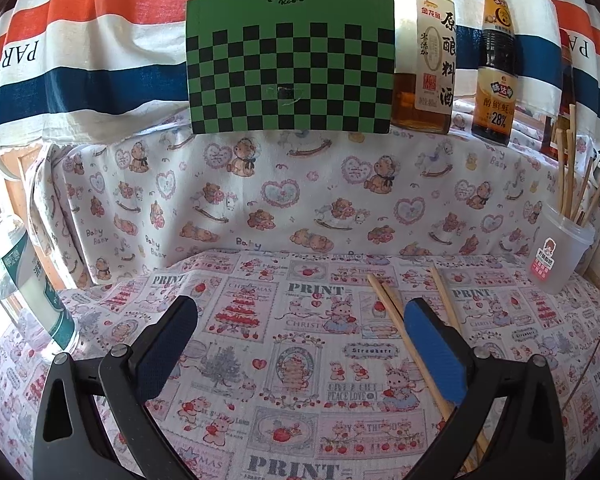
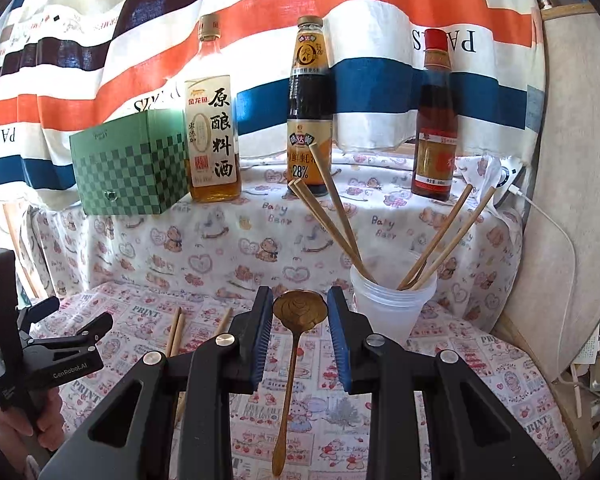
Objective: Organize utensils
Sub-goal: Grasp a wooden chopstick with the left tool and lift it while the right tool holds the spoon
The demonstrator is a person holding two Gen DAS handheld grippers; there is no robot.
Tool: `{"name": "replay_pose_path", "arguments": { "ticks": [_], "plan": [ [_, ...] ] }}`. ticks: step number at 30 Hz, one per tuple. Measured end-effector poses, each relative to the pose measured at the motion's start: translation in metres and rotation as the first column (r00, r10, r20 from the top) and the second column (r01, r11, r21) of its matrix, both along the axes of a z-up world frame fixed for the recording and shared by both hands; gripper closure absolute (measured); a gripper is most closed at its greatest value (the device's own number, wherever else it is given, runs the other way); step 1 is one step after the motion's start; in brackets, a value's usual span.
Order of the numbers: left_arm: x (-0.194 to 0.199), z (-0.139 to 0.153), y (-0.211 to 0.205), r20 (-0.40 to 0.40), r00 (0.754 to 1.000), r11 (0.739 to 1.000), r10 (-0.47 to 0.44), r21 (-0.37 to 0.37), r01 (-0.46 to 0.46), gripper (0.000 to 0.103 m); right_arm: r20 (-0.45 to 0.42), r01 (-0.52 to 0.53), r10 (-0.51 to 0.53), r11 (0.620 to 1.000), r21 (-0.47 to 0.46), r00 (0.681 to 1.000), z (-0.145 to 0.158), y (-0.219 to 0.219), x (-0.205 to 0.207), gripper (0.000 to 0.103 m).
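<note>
A brass spoon (image 2: 299,308) is framed between the spread jaws of the right tool (image 2: 299,308), flat on the desk (image 2: 460,360) beside the cup (image 2: 392,304); the handle is best pinched squarely. The left tool (image 1: 300,320) is released.

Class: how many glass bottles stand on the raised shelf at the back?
3: cooking wine bottle beside the green box, dark sauce bottle mid-shelf, red-capped bottle rightmost.

The left claw (image 1: 300,332) gapes over loose chopsticks (image 1: 412,344) near a cup (image 1: 560,256).
</note>
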State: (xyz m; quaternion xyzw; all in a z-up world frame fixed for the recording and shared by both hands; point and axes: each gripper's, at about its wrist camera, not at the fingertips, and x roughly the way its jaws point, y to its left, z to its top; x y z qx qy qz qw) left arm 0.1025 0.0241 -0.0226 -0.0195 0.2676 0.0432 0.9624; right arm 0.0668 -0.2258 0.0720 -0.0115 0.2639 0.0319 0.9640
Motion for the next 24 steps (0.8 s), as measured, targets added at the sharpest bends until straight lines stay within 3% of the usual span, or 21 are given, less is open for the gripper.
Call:
{"name": "replay_pose_path", "arguments": {
  "ticks": [9, 11, 13, 14, 17, 24],
  "plan": [
    [-0.007, 0.003, -0.01, 0.026, 0.999, 0.998, -0.025, 0.054, 0.023, 0.001, 0.037, -0.016, 0.015, 1.0, 0.021, 0.999, 0.009, -0.005, -0.008, 0.073],
    [0.002, 0.003, -0.002, -0.063, 0.998, 1.0, -0.012, -0.011, 0.011, 0.001, 0.042, -0.02, 0.019, 0.999, 0.031, 0.999, 0.01, -0.007, -0.008, 0.073],
    [0.006, 0.006, 0.015, -0.111, 0.994, 0.988, -0.014, -0.152, -0.003, 0.001, 0.047, -0.024, 0.022, 0.999, 0.034, 0.999, 0.011, -0.009, -0.007, 0.073],
    [0.008, 0.008, 0.022, -0.128, 0.992, 0.98, 0.003, -0.197, -0.029, 0.003, 0.051, -0.022, 0.02, 0.999, 0.034, 0.999, 0.011, -0.011, -0.006, 0.073],
    [0.021, 0.013, 0.029, -0.18, 0.984, 0.967, -0.014, -0.252, -0.033, 0.023, 0.048, -0.023, 0.021, 0.999, 0.035, 0.999, 0.011, -0.014, -0.004, 0.073],
    [0.069, 0.012, 0.0, -0.304, 0.95, 0.977, -0.073, -0.211, 0.008, 0.05, 0.047, -0.013, 0.011, 0.999, 0.047, 0.999, 0.014, -0.021, -0.001, 0.073]
  ]
}}
